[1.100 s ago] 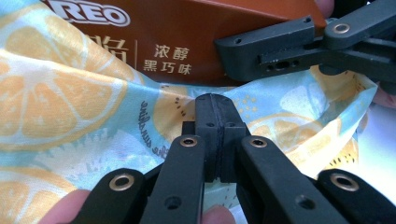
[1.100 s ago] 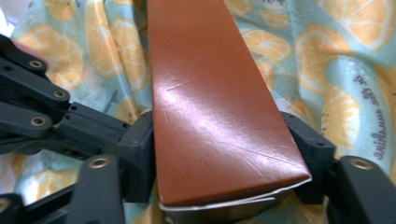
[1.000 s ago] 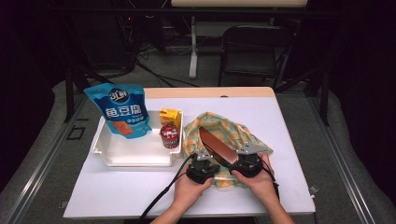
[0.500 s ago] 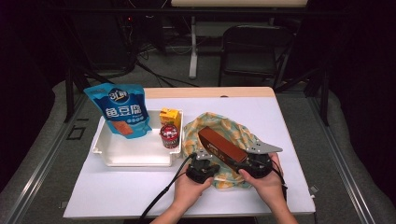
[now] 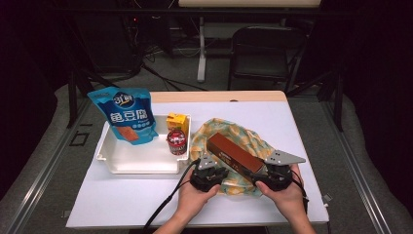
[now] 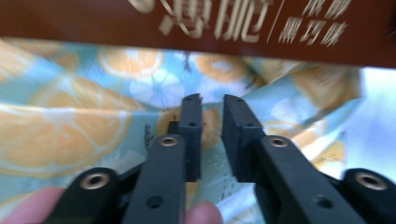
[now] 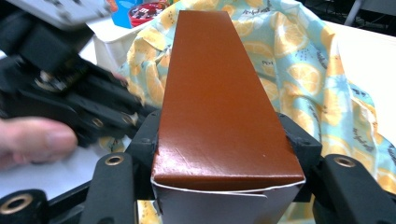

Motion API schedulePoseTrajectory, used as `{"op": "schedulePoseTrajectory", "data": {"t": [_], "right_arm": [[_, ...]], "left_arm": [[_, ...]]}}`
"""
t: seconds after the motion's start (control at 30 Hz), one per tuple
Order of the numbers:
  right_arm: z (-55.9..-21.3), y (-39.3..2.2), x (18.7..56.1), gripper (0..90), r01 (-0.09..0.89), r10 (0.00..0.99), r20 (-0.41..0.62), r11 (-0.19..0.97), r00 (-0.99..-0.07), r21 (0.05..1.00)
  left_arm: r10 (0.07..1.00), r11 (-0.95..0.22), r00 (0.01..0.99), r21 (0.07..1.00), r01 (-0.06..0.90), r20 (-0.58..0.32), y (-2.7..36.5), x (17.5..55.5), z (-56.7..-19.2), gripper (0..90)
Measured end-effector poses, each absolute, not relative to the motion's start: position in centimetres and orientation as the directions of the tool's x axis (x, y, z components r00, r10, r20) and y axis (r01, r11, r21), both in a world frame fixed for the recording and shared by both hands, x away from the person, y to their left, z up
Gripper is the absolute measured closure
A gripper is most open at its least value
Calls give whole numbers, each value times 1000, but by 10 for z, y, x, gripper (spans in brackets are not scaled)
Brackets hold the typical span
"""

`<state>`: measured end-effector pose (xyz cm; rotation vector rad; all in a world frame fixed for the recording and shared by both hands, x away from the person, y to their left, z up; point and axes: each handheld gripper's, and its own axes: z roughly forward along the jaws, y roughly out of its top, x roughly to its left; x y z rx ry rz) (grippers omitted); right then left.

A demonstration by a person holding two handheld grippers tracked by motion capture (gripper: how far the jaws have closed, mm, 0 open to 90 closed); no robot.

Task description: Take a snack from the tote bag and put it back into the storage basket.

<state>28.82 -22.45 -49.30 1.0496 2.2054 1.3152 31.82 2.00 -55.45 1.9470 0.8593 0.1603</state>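
Observation:
A long brown box (image 5: 236, 155) with gold lettering hangs tilted over an orange-slice print cloth (image 5: 234, 127) on the white table. My right gripper (image 5: 258, 176) is shut on the box's near end; in the right gripper view the box (image 7: 215, 93) runs away from the gripper (image 7: 224, 140), one jaw on each side. My left gripper (image 5: 220, 174) rests at the cloth's near left edge. Its jaws have just been opening and stand a narrow gap apart (image 6: 212, 100) over the cloth (image 6: 70, 135), with nothing pinched, below the box (image 6: 201, 28).
A white tray (image 5: 141, 163) stands at the left, with a blue snack bag (image 5: 127, 117) propped in it. A yellow carton (image 5: 177, 122) and a red can (image 5: 177, 141) stand at its right end. A black chair (image 5: 265, 48) stands behind the table.
My right gripper has risen and drawn to the right with the box's near end, so the box is lifted off the cloth. The left gripper has stayed put.

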Motion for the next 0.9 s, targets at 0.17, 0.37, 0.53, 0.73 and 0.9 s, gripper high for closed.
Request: {"op": "schedulePoseTrajectory", "data": {"t": [0.17, 0.37, 0.53, 0.73, 0.9], "right_arm": [[-489, -229, 282, 439, 405, 745, 60, 291, -664, 867], [-485, -227, 280, 440, 396, 735, 63, 289, -675, 871], [-485, -224, 278, 440, 388, 723, 60, 297, -688, 873], [-486, -222, 276, 440, 368, 700, 56, 304, -712, 878], [-485, -217, 275, 440, 349, 672, 55, 312, -739, 884]], "left_arm": [[571, -275, 789, 852, 445, -227, 38, 312, -541, 569], [540, -263, 811, 870, 417, -226, 64, 303, -524, 378], [522, -264, 826, 881, 392, -212, 84, 301, -514, 232], [528, -257, 821, 881, 397, -216, 108, 300, -507, 148], [515, -245, 827, 886, 393, -225, 123, 298, -506, 139]]}}
